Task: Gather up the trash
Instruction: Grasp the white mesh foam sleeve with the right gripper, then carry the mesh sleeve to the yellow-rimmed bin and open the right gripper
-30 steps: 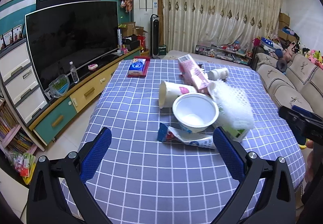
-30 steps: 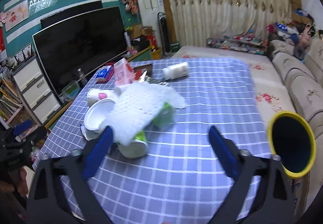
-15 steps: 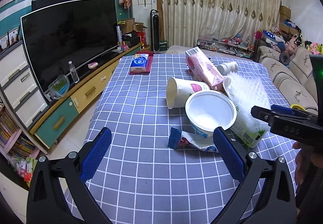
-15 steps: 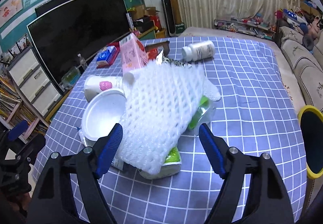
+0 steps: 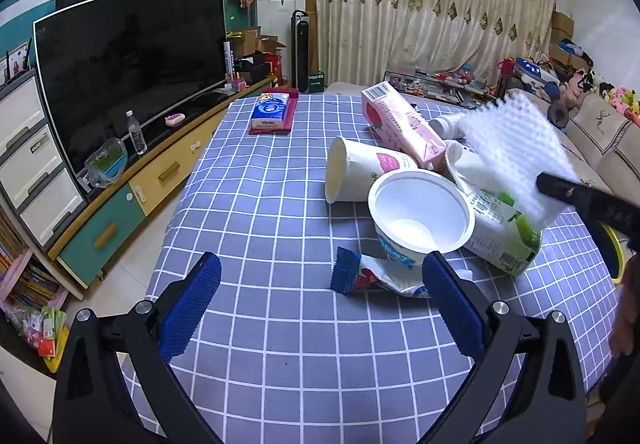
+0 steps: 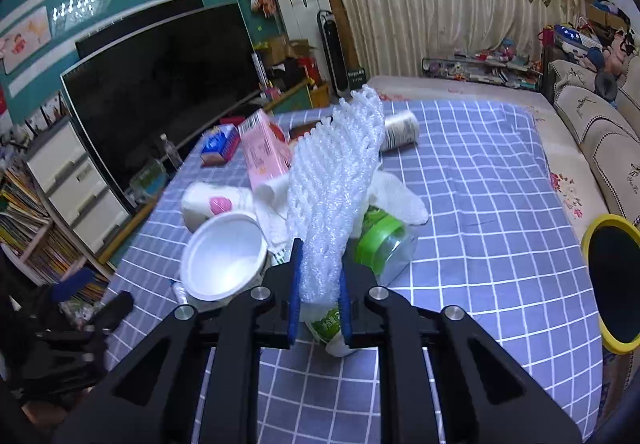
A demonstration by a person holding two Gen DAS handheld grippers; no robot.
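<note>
The right hand-held gripper (image 6: 320, 296) pinches the lower end of a white foam net (image 6: 336, 196), its blue pads pressed against both sides, and the net stands up above the heap of trash near the middle of the table (image 6: 500, 204). The left hand-held gripper (image 5: 320, 300) hangs spread wide over the near edge of the table, holding nothing.

In the heap, a white plastic tub (image 5: 420, 210) sits open side up, touching a paper cup (image 5: 360, 174) that lies on its side. A pink carton (image 5: 402, 124) leans behind the cup. A green-and-white carton (image 5: 504, 228) lies just beside the tub, under the net. A torn wrapper (image 5: 372, 278) lies flat in front of the tub, toward the near edge. A pack of tissues (image 5: 271, 111) rests on a red cloth by the far left corner, well apart from the heap. A yellow-rimmed bin (image 6: 612, 280) stands off the table's right edge.
</note>
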